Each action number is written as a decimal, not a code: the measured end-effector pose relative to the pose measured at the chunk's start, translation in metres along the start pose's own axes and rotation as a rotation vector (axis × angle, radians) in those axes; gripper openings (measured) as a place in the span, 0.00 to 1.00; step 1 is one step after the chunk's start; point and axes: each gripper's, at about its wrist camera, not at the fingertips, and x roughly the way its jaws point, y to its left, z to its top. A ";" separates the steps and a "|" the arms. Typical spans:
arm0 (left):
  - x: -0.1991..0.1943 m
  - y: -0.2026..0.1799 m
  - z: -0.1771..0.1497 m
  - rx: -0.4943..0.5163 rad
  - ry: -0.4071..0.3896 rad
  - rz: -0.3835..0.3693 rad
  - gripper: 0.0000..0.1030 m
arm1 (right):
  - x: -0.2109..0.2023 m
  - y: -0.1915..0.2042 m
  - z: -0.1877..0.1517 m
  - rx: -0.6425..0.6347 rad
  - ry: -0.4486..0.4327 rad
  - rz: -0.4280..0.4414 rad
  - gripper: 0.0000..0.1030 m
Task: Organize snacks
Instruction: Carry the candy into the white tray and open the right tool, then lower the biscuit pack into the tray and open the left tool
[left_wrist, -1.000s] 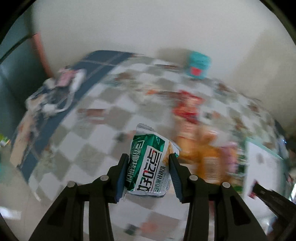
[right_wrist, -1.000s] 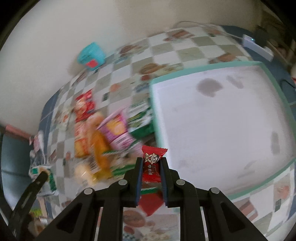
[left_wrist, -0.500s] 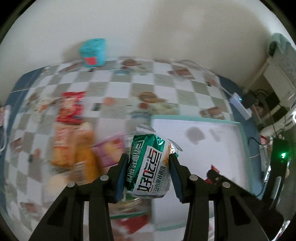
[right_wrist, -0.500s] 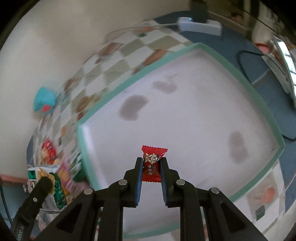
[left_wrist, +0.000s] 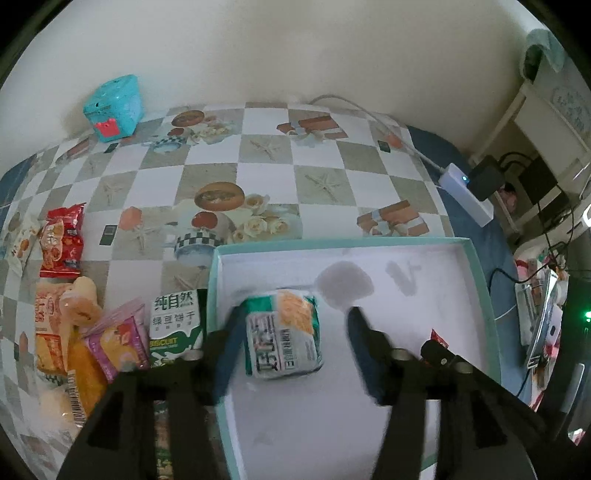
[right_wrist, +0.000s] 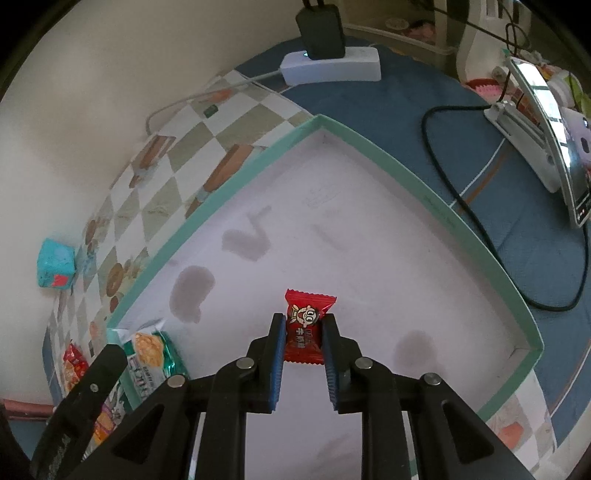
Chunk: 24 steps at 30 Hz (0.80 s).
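Snacks are split between a teal-rimmed white tray (left_wrist: 476, 266) and the checkered counter (left_wrist: 266, 173). A green-and-white snack packet (left_wrist: 282, 334) lies flat on the tray floor near its left wall, at centre frame of the left wrist view, and it is seen again at the lower left of the right wrist view (right_wrist: 151, 354). The left gripper (left_wrist: 291, 343) is held above it, tilted down toward the tray, with its fingers spread wide; the left finger appears close beside the packet's edge, though contact cannot be told, while the right finger stands well apart from it. A red candy (right_wrist: 308, 325) is pinched at its lower half between the narrow-set fingers of the right gripper (right_wrist: 304, 345), which is pointed down over the middle of the tray (right_wrist: 436, 206); whether the candy touches the tray floor cannot be told. Outside the tray, at the lower left of the left wrist view, more packets are piled: a green biscuit pack (left_wrist: 177, 326) just beside the tray wall, a pink pouch (left_wrist: 118, 339), and a red bag (left_wrist: 62, 240) further up. A teal box (left_wrist: 112, 107) stands by the wall at upper left, and a white power strip (right_wrist: 332, 66) lies on the blue cloth at the top of the right wrist view.
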 end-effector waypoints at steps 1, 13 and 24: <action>-0.002 0.002 0.000 -0.003 -0.001 0.009 0.60 | 0.000 0.001 0.000 -0.004 0.006 -0.002 0.22; -0.062 0.092 -0.023 -0.181 -0.052 0.248 0.79 | -0.024 0.021 -0.017 -0.084 -0.003 0.020 0.57; -0.107 0.181 -0.070 -0.358 -0.080 0.422 0.83 | -0.055 0.070 -0.073 -0.257 -0.043 0.075 0.70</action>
